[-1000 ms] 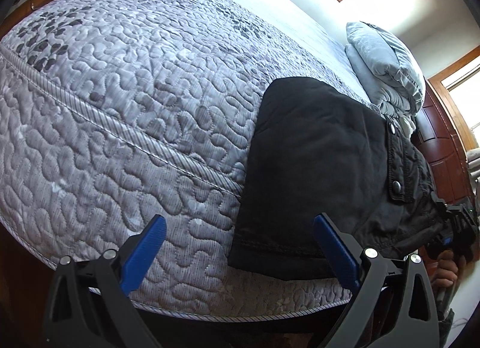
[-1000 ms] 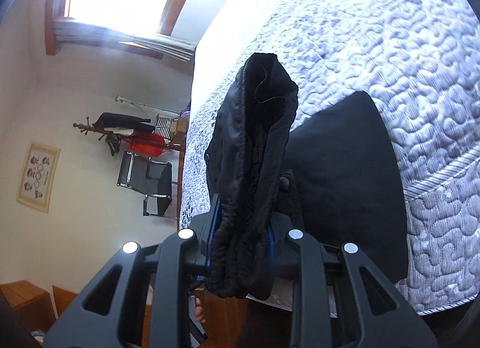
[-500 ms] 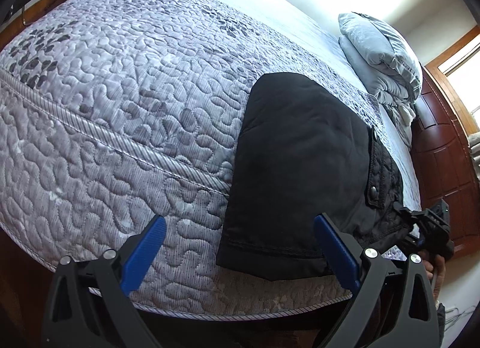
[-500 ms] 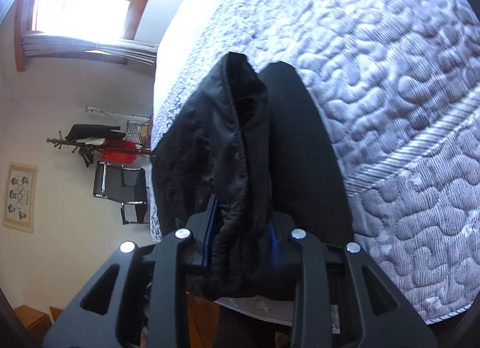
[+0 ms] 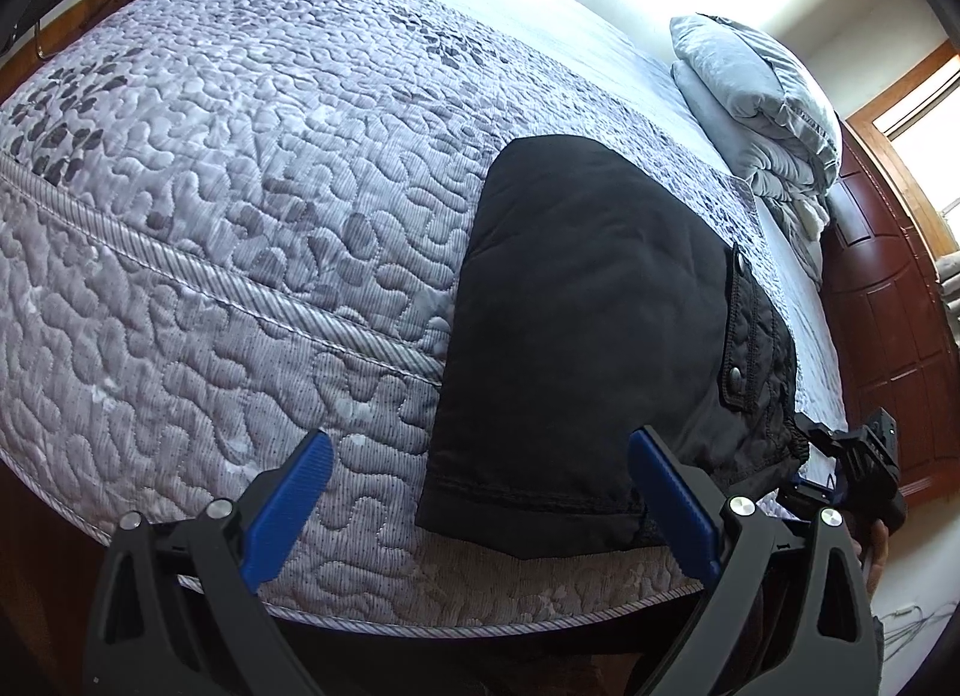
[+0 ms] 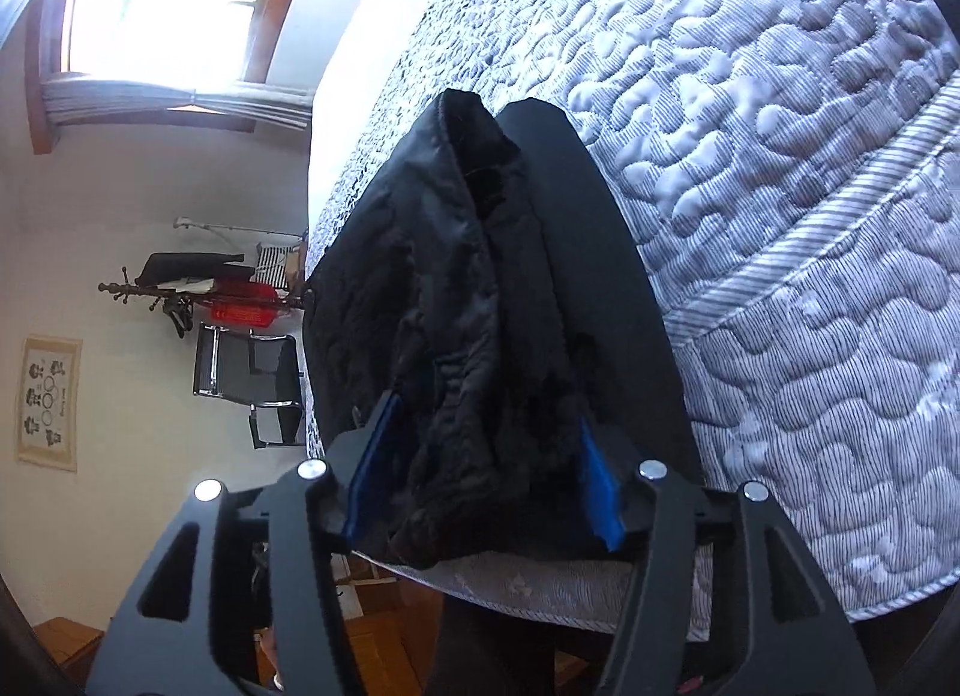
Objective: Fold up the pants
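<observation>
Black pants (image 5: 588, 324) lie folded on the quilted grey bed (image 5: 240, 186), hem at the front edge, snap pocket on the right side. My left gripper (image 5: 480, 444) hangs open over the bed's front edge, its right finger just in front of the hem, nothing between the pads. My right gripper (image 5: 852, 456) sits at the waist end of the pants. In the right wrist view its jaws (image 6: 487, 414) are opening, and the bunched waistband (image 6: 456, 276) sits loosely between the blue pads, resting on the bed (image 6: 780, 156).
Folded grey bedding and pillows (image 5: 756, 90) are stacked at the head of the bed beside a dark wooden headboard (image 5: 888, 306). A black chair (image 6: 246, 372) and a coat rack (image 6: 198, 288) stand by the far wall. Wood floor (image 6: 372, 636) lies below the bed edge.
The right gripper came down toward the bed with the waistband, and its jaws have spread apart from the tight grip they had. The left gripper has stayed open in place.
</observation>
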The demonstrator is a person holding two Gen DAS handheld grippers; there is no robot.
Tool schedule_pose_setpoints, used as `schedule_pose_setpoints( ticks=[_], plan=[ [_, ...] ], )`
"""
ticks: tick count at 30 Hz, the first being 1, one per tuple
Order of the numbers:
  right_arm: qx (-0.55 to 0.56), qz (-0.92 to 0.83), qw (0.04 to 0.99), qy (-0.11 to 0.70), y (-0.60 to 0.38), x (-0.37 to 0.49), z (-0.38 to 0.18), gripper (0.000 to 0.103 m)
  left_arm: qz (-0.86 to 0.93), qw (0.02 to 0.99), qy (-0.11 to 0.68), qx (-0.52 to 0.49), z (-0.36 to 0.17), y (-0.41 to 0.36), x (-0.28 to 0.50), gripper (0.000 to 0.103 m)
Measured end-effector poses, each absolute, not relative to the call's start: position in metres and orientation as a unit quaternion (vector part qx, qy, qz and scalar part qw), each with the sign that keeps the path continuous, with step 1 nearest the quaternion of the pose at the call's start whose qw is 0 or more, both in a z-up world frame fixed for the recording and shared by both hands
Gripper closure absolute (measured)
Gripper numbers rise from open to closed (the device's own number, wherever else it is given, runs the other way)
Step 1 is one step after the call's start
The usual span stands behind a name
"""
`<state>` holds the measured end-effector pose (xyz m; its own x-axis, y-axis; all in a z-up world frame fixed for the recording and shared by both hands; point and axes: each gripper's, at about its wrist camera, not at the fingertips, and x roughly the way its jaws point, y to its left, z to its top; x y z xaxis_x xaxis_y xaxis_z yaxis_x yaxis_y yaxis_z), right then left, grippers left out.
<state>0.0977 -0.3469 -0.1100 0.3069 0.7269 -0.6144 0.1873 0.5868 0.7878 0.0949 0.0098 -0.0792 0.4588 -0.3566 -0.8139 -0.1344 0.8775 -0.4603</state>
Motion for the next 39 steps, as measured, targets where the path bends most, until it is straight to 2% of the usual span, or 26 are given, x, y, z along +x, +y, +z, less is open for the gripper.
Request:
schedule_pose_setpoints(
  ticks=[2, 4, 5, 9, 20, 34, 39],
  plan=[
    [0.413, 0.193, 0.695, 0.556, -0.345, 0.091, -0.11, 0.047, -0.07, 0.819, 0.517, -0.238, -0.08, 0.009, 0.095, 0.004],
    [0.412, 0.19, 0.697, 0.556, -0.346, 0.083, -0.113, 0.055, -0.072, 0.819, 0.519, -0.236, -0.08, 0.006, 0.095, 0.004],
    [0.408, 0.186, 0.699, 0.557, -0.347, 0.082, -0.114, 0.063, -0.073, 0.819, 0.519, -0.235, -0.081, 0.006, 0.095, 0.004],
    [0.406, 0.195, 0.706, 0.546, -0.347, 0.077, -0.108, 0.069, -0.077, 0.819, 0.519, -0.232, -0.079, 0.002, 0.094, 0.004],
    [0.387, 0.228, 0.728, 0.518, -0.339, 0.075, -0.062, 0.07, -0.078, 0.82, 0.517, -0.234, -0.077, 0.001, 0.093, 0.004],
    [0.403, 0.183, 0.708, 0.55, -0.345, 0.066, -0.115, 0.069, -0.08, 0.818, 0.52, -0.232, -0.078, -0.003, 0.092, 0.004],
    [0.414, 0.186, 0.703, 0.547, -0.351, 0.064, -0.118, 0.062, -0.08, 0.819, 0.519, -0.231, -0.076, -0.002, 0.091, 0.004]
  ],
)
